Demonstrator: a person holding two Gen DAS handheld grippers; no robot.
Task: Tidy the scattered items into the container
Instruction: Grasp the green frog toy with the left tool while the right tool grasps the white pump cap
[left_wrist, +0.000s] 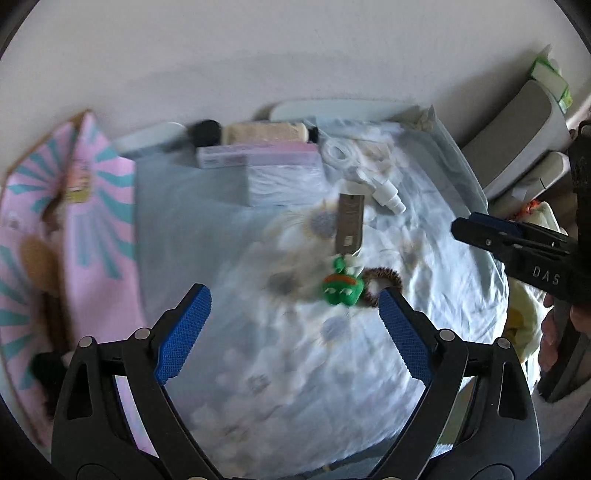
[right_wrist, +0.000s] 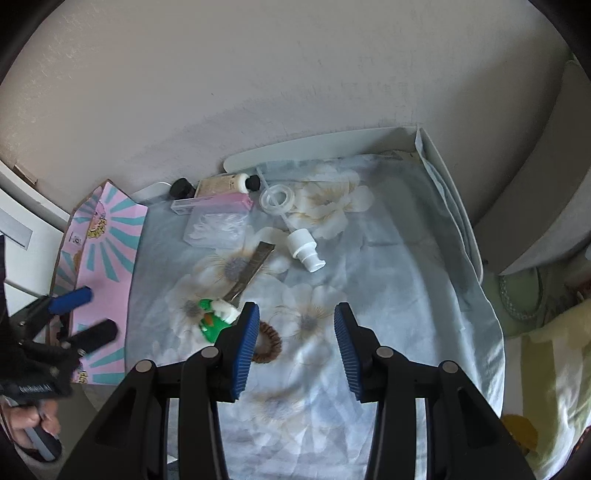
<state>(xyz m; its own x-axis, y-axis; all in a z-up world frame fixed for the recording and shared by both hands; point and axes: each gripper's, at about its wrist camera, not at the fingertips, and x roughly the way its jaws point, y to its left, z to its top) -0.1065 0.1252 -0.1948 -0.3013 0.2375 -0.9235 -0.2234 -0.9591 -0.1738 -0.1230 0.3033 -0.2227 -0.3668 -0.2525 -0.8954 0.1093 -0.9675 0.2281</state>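
Note:
Scattered items lie on a floral cloth (right_wrist: 388, 258): a green frog toy (left_wrist: 341, 290) (right_wrist: 212, 321), a brown hair tie (left_wrist: 380, 282) (right_wrist: 267, 341), a grey sachet (left_wrist: 349, 223) (right_wrist: 251, 269), a white pump head (left_wrist: 386, 195) (right_wrist: 304, 249), a clear ring (right_wrist: 277, 199), a pink box (right_wrist: 214, 203) and a cream bottle (right_wrist: 221, 184). A pink-and-teal cardboard box (left_wrist: 92, 221) (right_wrist: 103, 266) stands at the left. My left gripper (left_wrist: 295, 332) (right_wrist: 85, 314) is open and empty. My right gripper (right_wrist: 295, 343) (left_wrist: 480, 232) is open and empty, above the cloth next to the hair tie.
A clear plastic packet (right_wrist: 216, 229) lies by the pink box and a black cap (right_wrist: 181, 188) by the wall. A white tray rim (right_wrist: 332, 144) runs under the cloth's far edge. Grey furniture (left_wrist: 517, 147) and yellow fabric (right_wrist: 554, 369) sit at the right.

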